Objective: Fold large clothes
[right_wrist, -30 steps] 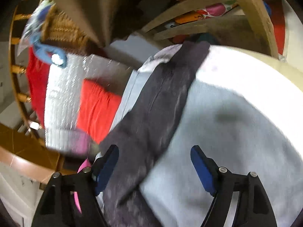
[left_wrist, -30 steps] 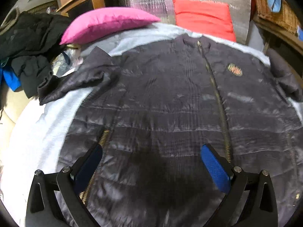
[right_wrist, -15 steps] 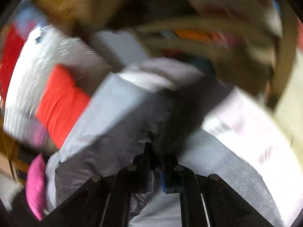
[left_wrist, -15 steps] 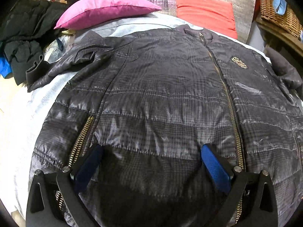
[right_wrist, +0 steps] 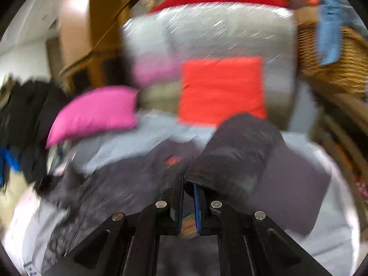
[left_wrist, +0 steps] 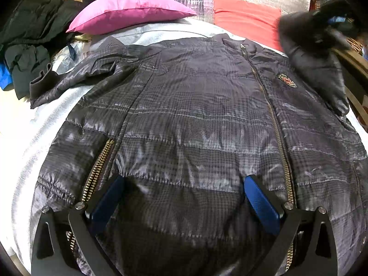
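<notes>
— One jacket [left_wrist: 195, 124], dark quilted check, zipped, lies flat on the bed [left_wrist: 30, 142] ahead of my left claw [left_wrist: 184, 203], which hangs released above its hem.

— Right side?

— My right claw [right_wrist: 188, 203] is clenched on the sleeve [right_wrist: 239, 151]. Half a second ago that sleeve lay low; now it's lifted beside the red cushion [left_wrist: 246, 18].

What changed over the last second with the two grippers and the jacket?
The right hand-held gripper, open over the sleeve a second ago, has shut on the sleeve and lifted it toward the jacket body. The left hand-held gripper stays open above the hem. The pink pillow and red pillow are unmoved.
</notes>
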